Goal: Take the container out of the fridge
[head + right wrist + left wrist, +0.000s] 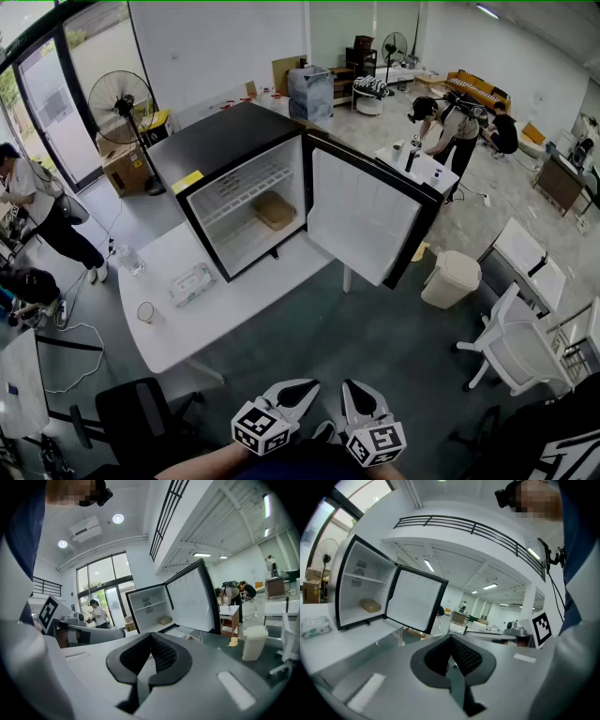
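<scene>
A black mini fridge [220,141] stands on a white table [178,333], its door [361,217] swung open to the right. A flat tan container [274,210] lies on the fridge's floor under a wire shelf; the same container [370,605] shows in the left gripper view and small, as container [164,620], in the right gripper view. My left gripper [302,389] and right gripper [354,389] hover side by side low at the frame's bottom, well short of the table. Left gripper [451,637] and right gripper [151,634] are both shut and empty.
On the table left of the fridge lie a wipes pack [191,282], a cup [147,312] and a bottle [128,258]. A cream bin [451,278] and white chairs [516,352] stand at the right, a black chair [141,412] at lower left. People work behind.
</scene>
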Available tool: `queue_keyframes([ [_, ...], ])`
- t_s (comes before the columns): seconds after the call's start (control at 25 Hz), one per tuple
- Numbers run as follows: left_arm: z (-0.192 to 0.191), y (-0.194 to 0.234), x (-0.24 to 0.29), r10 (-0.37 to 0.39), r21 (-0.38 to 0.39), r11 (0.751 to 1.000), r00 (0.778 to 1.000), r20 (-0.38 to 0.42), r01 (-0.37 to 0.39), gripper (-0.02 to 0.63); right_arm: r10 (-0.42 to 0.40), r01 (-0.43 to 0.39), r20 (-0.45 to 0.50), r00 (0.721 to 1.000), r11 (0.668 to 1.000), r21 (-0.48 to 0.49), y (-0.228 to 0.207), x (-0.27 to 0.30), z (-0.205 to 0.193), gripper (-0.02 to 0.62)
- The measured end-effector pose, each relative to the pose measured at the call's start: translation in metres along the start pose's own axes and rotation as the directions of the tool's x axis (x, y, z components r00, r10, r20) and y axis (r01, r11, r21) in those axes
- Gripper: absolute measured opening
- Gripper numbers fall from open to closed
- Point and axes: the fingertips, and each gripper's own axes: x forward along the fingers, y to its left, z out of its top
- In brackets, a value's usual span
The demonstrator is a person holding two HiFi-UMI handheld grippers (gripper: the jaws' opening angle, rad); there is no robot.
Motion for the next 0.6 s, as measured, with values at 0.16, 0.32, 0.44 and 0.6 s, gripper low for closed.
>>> queue_keyframes([
  [0.16, 0.001, 0.039, -0.022, 0.040, -0.009, 0.999, 0.999, 0.016, -0.040, 0.002, 0.009, -0.009, 0.002, 1.000, 1.000, -0.003, 0.019, 0.029, -0.007, 0.006],
  [0.32, 0.005, 0.063, -0.044, 0.076, -0.022, 0.997, 0.996, 0.039, -0.075, 0.002, 0.023, -0.023, -0.005, 1.000, 0.999, -0.028, 0.041, 0.045, -0.007, 0.006],
  [0.44, 0.012, 0.073, -0.053, 0.073, -0.016, 0.997, 0.996, 0.055, -0.073, 0.002, 0.023, -0.022, 0.003, 1.000, 0.999, -0.033, 0.052, 0.057, -0.002, 0.006],
  [0.6, 0.019, 0.092, -0.063, 0.071, -0.018, 0.997, 0.995, 0.075, -0.070, 0.002, 0.001, 0.000, 0.014, 1.000, 0.999, -0.041, 0.062, 0.073, 0.005, 0.006],
])
